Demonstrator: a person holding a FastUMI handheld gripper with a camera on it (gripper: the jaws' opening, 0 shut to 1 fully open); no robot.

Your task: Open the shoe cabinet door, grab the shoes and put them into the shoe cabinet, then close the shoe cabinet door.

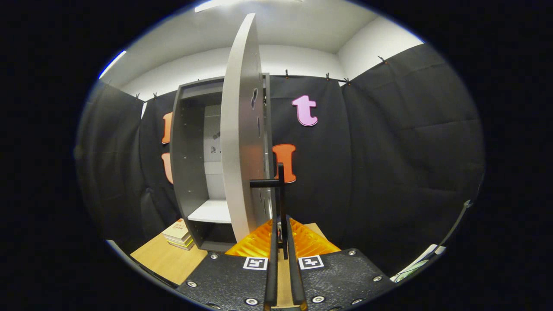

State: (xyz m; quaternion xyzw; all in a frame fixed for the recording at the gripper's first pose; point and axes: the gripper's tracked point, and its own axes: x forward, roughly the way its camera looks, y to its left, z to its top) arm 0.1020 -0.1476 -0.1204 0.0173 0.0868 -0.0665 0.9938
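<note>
Clamping close together, the two fingers point(273, 246) of the gripper point(281, 233) pinch the thin dark vertical handle point(281, 203) of the shoe cabinet door point(242, 129), the bar running straight up from between the tips and joined to the door by a short horizontal stub. Each finger carries a small square black-and-white marker point(255, 263) at its base; nothing on these can be read as words.

The pale grey door stands swung out, edge-on just ahead of the fingers and rising well above them. Drilled holes and a few dark marks show on its face near the hinge side.

Beyond the door and to the left of the fingers stands the shoe cabinet point(185, 172), a tall dark grey carcass, open. Inside it a white shelf point(211, 211) sits low down, bare as far as can be seen, with a light back panel above it. No shoes are visible within.

At the cabinet's foot, left of the fingers, a small stack of books point(178, 233) lies on the light wooden table point(168, 259); their printing is too small to read.
</note>
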